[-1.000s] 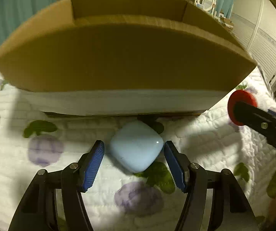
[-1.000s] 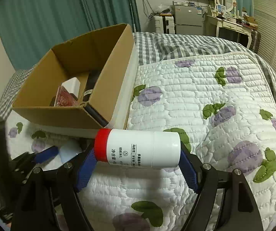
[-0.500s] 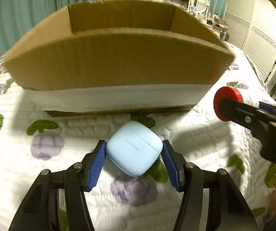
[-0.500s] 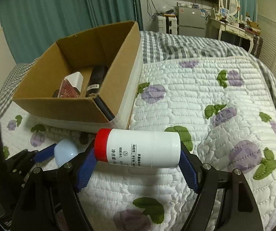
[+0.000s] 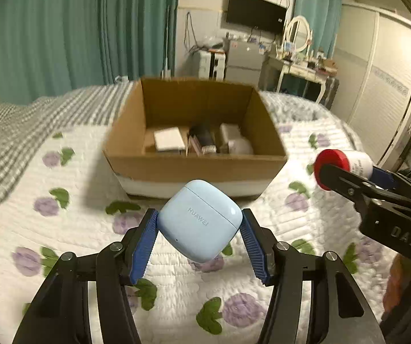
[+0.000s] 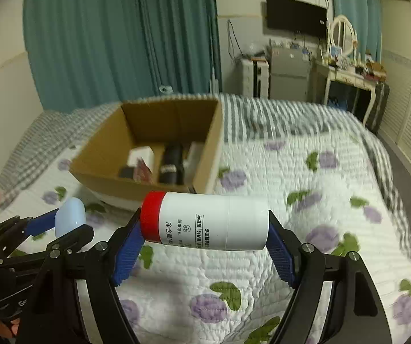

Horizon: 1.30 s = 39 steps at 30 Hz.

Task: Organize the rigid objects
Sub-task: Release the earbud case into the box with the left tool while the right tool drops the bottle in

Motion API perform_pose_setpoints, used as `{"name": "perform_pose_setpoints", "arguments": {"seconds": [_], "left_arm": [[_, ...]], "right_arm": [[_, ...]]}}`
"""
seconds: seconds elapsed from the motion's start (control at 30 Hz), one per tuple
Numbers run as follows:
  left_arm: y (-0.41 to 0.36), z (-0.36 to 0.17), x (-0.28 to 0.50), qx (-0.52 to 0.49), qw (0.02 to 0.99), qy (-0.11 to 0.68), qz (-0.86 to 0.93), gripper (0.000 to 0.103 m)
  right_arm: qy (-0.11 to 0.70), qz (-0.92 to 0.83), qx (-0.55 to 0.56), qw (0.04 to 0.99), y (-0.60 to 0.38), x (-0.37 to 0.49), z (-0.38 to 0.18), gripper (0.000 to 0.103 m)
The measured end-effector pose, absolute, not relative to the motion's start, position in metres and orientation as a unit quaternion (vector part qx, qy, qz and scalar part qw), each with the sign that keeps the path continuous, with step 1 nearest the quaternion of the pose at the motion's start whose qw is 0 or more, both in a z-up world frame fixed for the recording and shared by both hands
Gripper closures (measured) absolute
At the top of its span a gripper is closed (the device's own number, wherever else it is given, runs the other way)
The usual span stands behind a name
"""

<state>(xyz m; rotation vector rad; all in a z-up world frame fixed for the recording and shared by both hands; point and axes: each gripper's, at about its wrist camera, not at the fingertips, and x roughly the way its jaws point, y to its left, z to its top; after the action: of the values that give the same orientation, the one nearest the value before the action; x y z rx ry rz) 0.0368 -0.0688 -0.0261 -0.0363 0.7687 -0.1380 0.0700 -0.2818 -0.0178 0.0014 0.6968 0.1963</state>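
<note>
Left tongs (image 5: 199,229) clamped on pale blue earbud case (image 5: 198,219), lifted above quilted bed (image 5: 62,229); right tongs (image 6: 205,236) gripping white red-capped bottle (image 6: 208,220) sideways, near open cardboard box (image 5: 195,163).

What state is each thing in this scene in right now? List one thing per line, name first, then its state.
left gripper: shut on the earbud case, raised above the quilt
earbud case: lid closed, held tilted
right gripper: shut on the bottle
bottle: red cap on, held lying sideways
cardboard box: open at the top, several items inside
quilt: spread flat under the box
</note>
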Motion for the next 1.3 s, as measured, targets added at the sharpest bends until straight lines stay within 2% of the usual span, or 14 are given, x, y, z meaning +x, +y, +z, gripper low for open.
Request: {"name": "perform_pose_setpoints", "arguments": {"seconds": [0.33,0.5,0.7,0.93,1.07,1.3], "left_arm": [[-0.059,0.053,0.064,-0.002,0.948,0.311,-0.067,0.044],[-0.054,0.068,0.11,0.009,0.955,0.291,-0.054,0.044],[-0.053,0.05,0.179,0.008,0.956,0.286,-0.068,0.044],[-0.062,-0.004,0.24,0.026,0.945,0.315,-0.086,0.044],[-0.066,-0.026,0.261,0.034,0.937,0.339,-0.076,0.044],[-0.058,-0.044,0.275,-0.005,0.92,0.385,-0.071,0.042]], "right_arm": [[0.259,0.142,-0.031,0.955,-0.249,0.091,0.058,0.025],[0.24,0.155,-0.022,0.958,-0.24,0.13,0.074,0.025],[0.234,0.155,-0.02,0.96,-0.232,0.195,0.067,0.025],[0.282,0.151,-0.042,0.947,-0.233,0.251,0.021,0.025],[0.312,0.154,-0.032,0.937,-0.239,0.263,0.005,0.025],[0.317,0.149,-0.02,0.937,-0.249,0.257,0.001,0.025]]}}
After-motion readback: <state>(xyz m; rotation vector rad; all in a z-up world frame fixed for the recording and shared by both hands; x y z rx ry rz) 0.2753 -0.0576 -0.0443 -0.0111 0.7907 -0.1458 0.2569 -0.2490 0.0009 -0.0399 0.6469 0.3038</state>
